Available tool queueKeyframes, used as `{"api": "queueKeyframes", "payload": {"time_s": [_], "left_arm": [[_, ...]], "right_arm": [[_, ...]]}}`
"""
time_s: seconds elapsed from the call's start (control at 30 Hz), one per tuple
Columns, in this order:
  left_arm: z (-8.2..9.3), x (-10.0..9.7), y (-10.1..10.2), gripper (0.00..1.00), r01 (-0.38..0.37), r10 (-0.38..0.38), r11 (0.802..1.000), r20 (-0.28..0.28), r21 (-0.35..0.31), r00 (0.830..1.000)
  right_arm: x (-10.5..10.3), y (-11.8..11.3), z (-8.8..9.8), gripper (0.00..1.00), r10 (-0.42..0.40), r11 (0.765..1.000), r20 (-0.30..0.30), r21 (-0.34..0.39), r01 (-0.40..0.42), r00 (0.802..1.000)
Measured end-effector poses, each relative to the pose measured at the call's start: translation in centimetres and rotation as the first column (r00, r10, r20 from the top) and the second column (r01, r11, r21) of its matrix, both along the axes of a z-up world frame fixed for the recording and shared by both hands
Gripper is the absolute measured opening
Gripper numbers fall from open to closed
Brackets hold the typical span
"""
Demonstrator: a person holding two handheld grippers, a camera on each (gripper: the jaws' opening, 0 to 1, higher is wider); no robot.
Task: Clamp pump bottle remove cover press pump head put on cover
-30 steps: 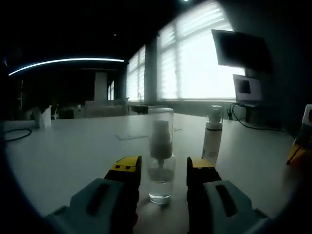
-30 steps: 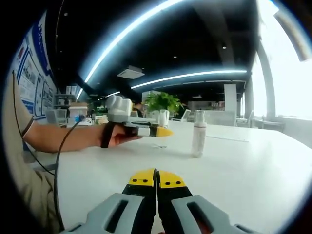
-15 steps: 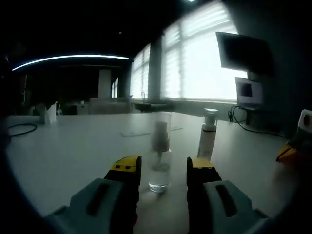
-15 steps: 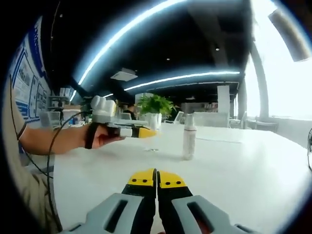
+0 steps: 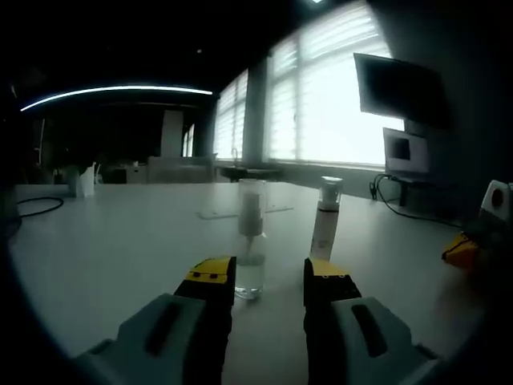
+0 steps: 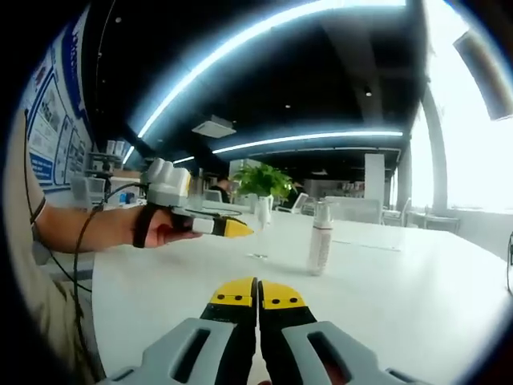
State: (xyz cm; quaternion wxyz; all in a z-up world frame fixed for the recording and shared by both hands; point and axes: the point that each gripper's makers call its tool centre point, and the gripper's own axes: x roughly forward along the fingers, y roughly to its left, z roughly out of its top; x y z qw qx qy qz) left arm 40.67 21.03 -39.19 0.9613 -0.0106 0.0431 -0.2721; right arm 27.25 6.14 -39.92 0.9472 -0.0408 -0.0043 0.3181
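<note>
— Left tongs (image 5: 267, 277)?
— Open, jaws spread at the bottom centre of the left gripper view, nothing between them. Seen again in the right gripper view (image 6: 232, 229) at left centre, held in a person's hand (image 6: 159, 231), yellow tips pointing right toward the bottles.

— Right tongs (image 6: 257, 293)?
— Closed, yellow tips pressed together at bottom centre of the right gripper view, holding nothing. Visible also at the right edge of the left gripper view (image 5: 469, 245), low over the desk.

— Location of the pump bottle (image 5: 250, 241)?
— Upright on the white desk (image 5: 120, 241), centre of the left gripper view, just beyond the left jaw tip and apart from it. Clear body, clear cover (image 5: 251, 207) in place over the pump head. In the right gripper view (image 6: 261, 226), just right of the left tongs' tips, not touching.

— Anything beside it?
— A second, white bottle (image 5: 324, 219) standing upright just to the right, apart from the first; same bottle right of centre in the right gripper view (image 6: 320, 238).

— Surroundings?
— Bright windows (image 5: 321, 104) upper centre, a dark monitor (image 5: 393, 84) upper right, a potted plant (image 6: 264, 180) behind the bottles.
</note>
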Motion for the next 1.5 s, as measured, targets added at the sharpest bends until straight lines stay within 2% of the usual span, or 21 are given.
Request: {"api": "queueKeyframes", "payload": {"time_s": [0.17,0.27,0.37,0.5,0.6,0.7,0.97,1.23,1.5], "left_arm": [[1.1,-1.1,1.1,0.23,0.006,-0.006,1.0,0.027,0.001,1.0],[1.4,-2.9,0.5,0.21,0.024,-0.025,1.0,0.044,0.01,0.999],[1.9,-3.0,1.0,0.2,0.037,-0.037,0.999,0.048,0.005,0.998],[2.5,-4.5,0.5,0.18,0.037,-0.037,0.999,0.068,0.0,0.997],[2.7,-5.7,0.3,0.13,0.062,-0.061,0.998,0.066,-0.006,0.996],[2.8,-6.1,0.6,0.12,0.074,-0.073,0.997,0.064,-0.008,0.995],[2.0,-7.0,1.1,0.09,0.085,-0.085,0.996,0.045,-0.01,0.995],[1.0,-8.9,0.1,0.07,0.12,-0.12,0.993,0.029,-0.012,0.992],[0.6,-9.7,0.2,0.0,0.135,-0.135,0.99,0.02,-0.038,0.991]], "right_arm": [[0.2,-0.5,-0.4,0.0,-0.006,1.0,-0.016,0.001,0.006,1.0],[0.3,-0.6,-0.4,0.0,-0.008,1.0,-0.022,0.01,0.009,1.0],[0.2,-0.7,-0.5,0.0,-0.012,1.0,-0.029,0.012,0.012,1.0],[0.2,-0.9,-0.4,0.0,-0.015,1.0,-0.03,0.015,0.015,0.999],[0.2,-1.1,-0.2,0.0,-0.017,1.0,-0.028,0.014,0.017,0.999],[0.2,-1.1,-0.2,0.0,-0.018,1.0,-0.028,0.011,0.018,0.999],[0.1,-0.9,-0.3,0.0,-0.014,1.0,-0.03,0.01,0.015,0.999],[0.1,-1.0,-0.5,0.0,-0.012,1.0,-0.043,0.013,0.013,0.999],[0.0,-1.6,-0.4,0.0,-0.018,0.999,-0.058,0.031,0.019,0.998]]}}
